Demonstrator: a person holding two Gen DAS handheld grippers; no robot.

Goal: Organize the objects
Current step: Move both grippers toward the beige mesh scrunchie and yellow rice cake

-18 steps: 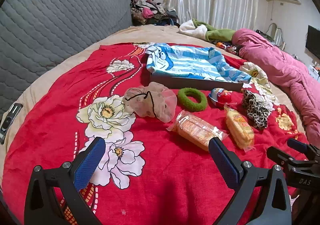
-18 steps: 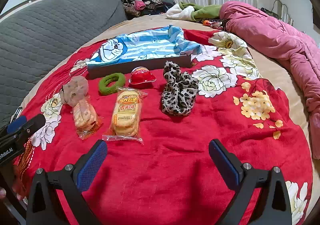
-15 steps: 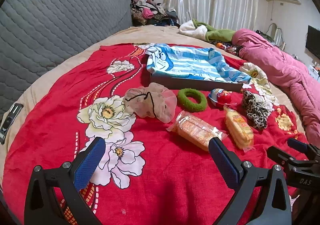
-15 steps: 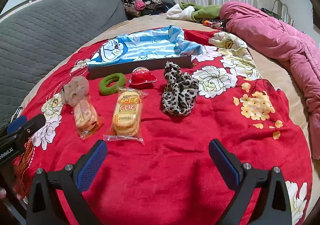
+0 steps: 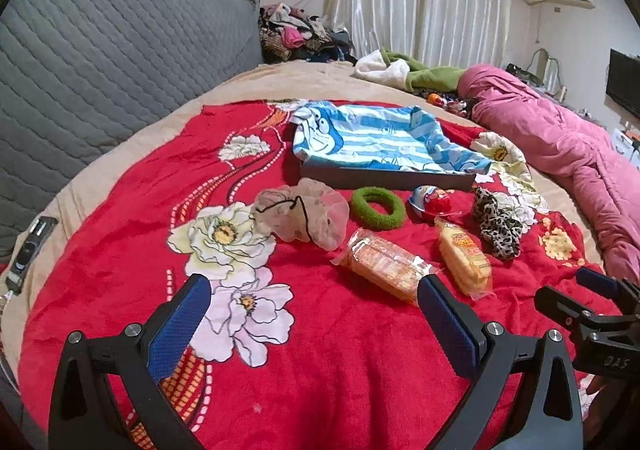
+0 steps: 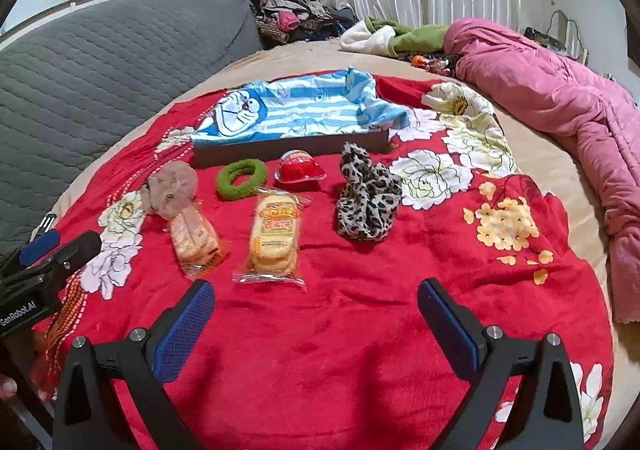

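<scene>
Reference landmark: the shallow dark grey box lined with a blue-and-white striped cartoon cloth (image 6: 292,148), resting on the red floral plush blanket (image 6: 360,314) that covers the bed.

Left gripper (image 5: 312,314): jaws spread wide, nothing between the blue pads, held above the blanket on the near side of the box and well apart from it. It also shows at the left edge of the right wrist view (image 6: 52,250).

Items, left to right, all lying on the blanket on the near side of the box:
- Sheer beige gauze scrunchie with a black cord (image 5: 300,216), off the box's left front corner.
- Clear-wrapped pack of orange-brown crackers (image 5: 384,264), nearer the camera than the gauze scrunchie and touching its edge in the right wrist view.
- Green fuzzy ring-shaped hair tie (image 6: 241,178), just beside the box's front wall.
- Clear-wrapped pack of round yellow biscuits with a red and yellow label (image 6: 275,238), nearer than the green ring, apart from the box.
- Small red domed plastic capsule (image 6: 300,169), just beside the front wall, right of the green ring.
- Leopard-print fabric scrunchie (image 6: 366,202), near the box's right front corner.

Right gripper (image 6: 316,314): jaws spread wide, empty, above bare blanket, well apart from the box.

Pink quilted duvet (image 6: 560,98): bunched far right of the box.
</scene>
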